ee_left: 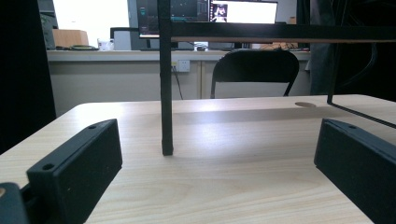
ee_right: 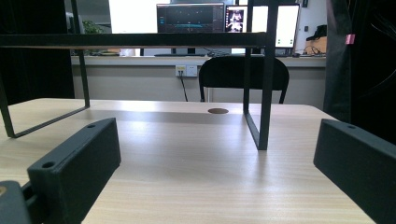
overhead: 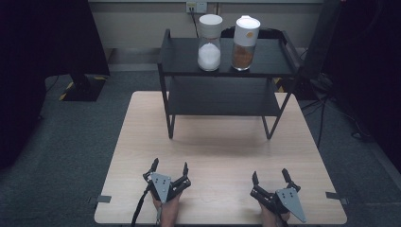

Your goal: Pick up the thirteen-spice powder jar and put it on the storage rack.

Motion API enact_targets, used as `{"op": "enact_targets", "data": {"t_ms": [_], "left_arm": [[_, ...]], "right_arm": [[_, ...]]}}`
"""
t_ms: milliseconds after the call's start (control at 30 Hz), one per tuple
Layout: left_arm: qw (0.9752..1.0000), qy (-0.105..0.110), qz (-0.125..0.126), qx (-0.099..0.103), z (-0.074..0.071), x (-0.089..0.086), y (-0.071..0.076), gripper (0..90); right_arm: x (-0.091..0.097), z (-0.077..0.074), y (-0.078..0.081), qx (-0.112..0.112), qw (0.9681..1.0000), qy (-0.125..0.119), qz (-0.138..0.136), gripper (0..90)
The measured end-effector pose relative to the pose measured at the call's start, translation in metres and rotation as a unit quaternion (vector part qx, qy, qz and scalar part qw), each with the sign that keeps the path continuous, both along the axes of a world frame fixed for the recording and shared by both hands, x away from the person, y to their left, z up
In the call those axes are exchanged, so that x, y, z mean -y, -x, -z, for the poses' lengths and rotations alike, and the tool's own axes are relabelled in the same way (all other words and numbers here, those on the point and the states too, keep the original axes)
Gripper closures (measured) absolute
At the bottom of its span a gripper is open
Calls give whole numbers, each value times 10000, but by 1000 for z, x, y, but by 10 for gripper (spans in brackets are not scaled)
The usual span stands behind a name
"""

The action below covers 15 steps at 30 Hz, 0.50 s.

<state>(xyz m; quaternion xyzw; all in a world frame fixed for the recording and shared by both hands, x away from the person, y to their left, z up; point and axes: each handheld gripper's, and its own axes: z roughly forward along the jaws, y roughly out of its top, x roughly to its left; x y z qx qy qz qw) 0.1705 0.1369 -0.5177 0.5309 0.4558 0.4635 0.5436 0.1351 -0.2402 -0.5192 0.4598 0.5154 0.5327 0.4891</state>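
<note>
A black two-tier rack [overhead: 222,71] stands at the far half of the wooden table [overhead: 217,151]. On its top shelf are two clear jars with white lids: one with white grains [overhead: 209,42] on the left, one with brown powder [overhead: 245,43] on the right. My left gripper [overhead: 169,167] rests open near the table's front edge, left of centre, nothing between its jaws. My right gripper [overhead: 270,176] rests open at the front right, also with nothing held. The left gripper view looks at the rack's front left leg [ee_left: 166,93]; the right gripper view faces the front right leg [ee_right: 264,93].
A black chair [ee_left: 254,72] and a desk with monitors [ee_right: 189,18] stand beyond the table. Dark curtains hang at both sides, and cables lie on the carpet at the right [overhead: 331,109]. Bare tabletop lies between the grippers and the rack.
</note>
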Motion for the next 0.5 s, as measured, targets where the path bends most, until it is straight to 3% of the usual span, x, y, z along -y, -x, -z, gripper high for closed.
{"op": "enact_targets", "data": {"t_ms": [133, 500], "left_arm": [[10000, 1, 1, 0, 0, 0, 0, 3], [10000, 0, -16, 2, 0, 1, 0, 5]], "right_arm": [[-2, -3, -1, -101, 9999, -7, 32, 0], [-2, -3, -1, -97, 9999, -8, 35, 0]]}}
